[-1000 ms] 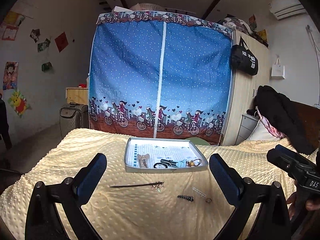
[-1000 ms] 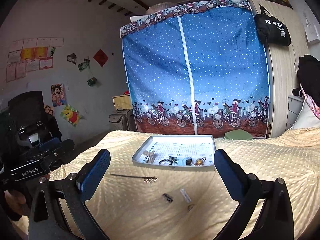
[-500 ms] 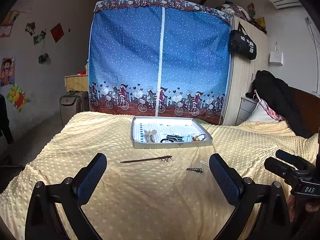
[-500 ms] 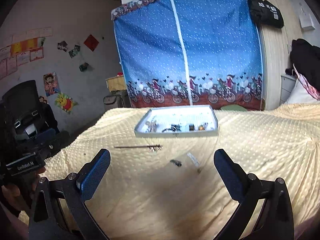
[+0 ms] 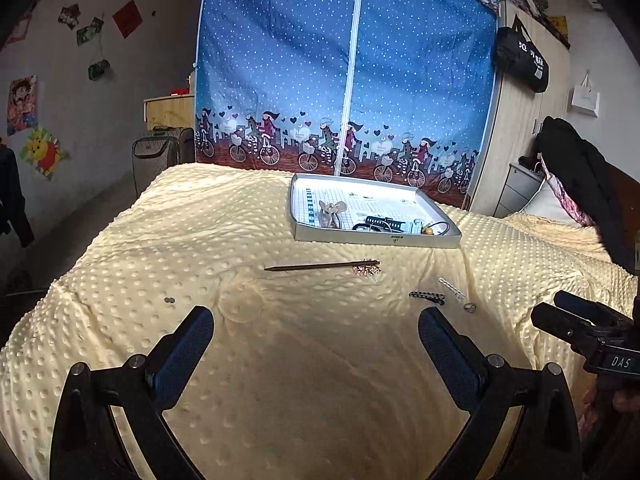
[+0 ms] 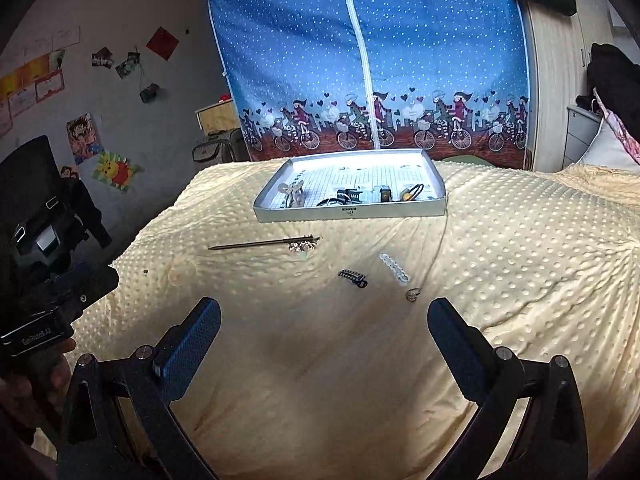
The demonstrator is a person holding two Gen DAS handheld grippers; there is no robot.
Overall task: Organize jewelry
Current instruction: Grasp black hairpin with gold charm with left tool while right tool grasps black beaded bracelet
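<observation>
**Both grippers wide open above the bed, jewelry loose below the tray**

We hold the left gripper (image 5: pixel 316 328) and the right gripper (image 6: pixel 324 320) over the near part of the bed (image 5: pixel 160 240), each with its jaws spread wide and nothing between them. The tray (image 6: pixel 352 212) sits toward the far edge of the bed, with a few pieces already inside along its near wall. On the blanket just in front of the tray lies a hair stick (image 6: pixel 264 243), its ornamented end pointing right. Nearer to us and to the right lie a dark clip (image 6: pixel 353 278), a white clip (image 6: pixel 394 267) just beside it, and a ring (image 6: pixel 413 293) close to the white clip's near end. None of them touches a gripper.
</observation>
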